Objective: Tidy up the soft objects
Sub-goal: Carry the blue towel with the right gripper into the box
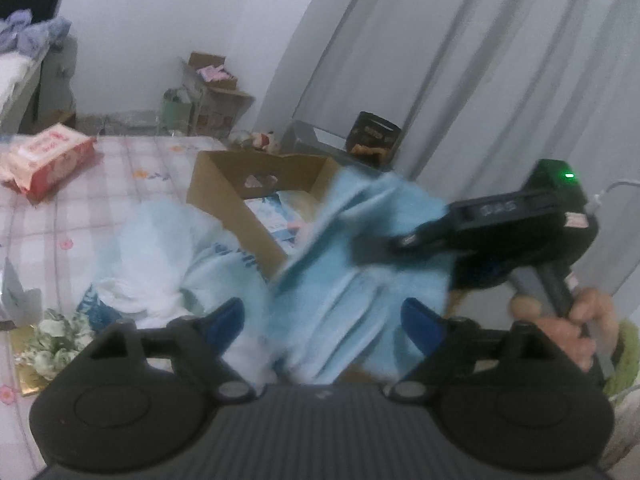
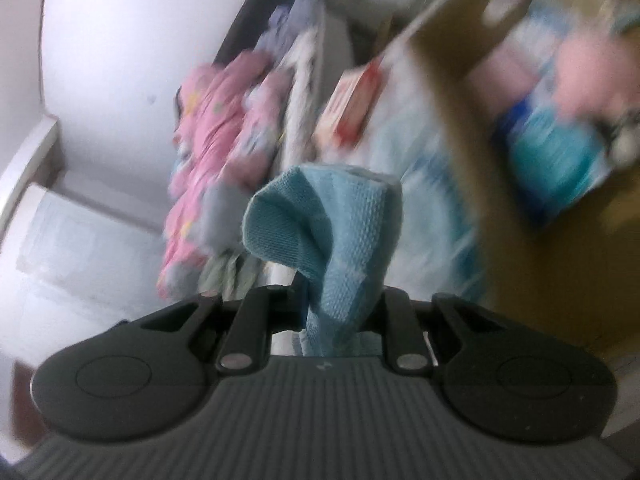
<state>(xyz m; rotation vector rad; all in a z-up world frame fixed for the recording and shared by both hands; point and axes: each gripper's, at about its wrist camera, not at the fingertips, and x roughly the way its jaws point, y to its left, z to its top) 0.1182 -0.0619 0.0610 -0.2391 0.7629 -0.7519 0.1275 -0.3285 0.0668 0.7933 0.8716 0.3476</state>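
Observation:
A light blue towel (image 1: 360,260) hangs in the air in front of an open cardboard box (image 1: 256,196) on the bed. My right gripper (image 1: 380,246) comes in from the right and is shut on the towel's upper part. In the right wrist view the towel (image 2: 340,236) is bunched between the closed jaws of that gripper (image 2: 340,312). My left gripper (image 1: 324,312) is open, its blue pads (image 1: 228,316) on either side of the towel's lower part. The box holds blue and pink packages (image 2: 560,128).
A pale blue cloth (image 1: 160,256) lies on the checked bedsheet (image 1: 100,200) left of the box. A red and white tissue pack (image 1: 48,156) is at the far left. Artificial flowers (image 1: 56,340) lie near the left edge. Pink bedding (image 2: 216,152) is piled beyond. Grey curtains (image 1: 480,80) hang behind.

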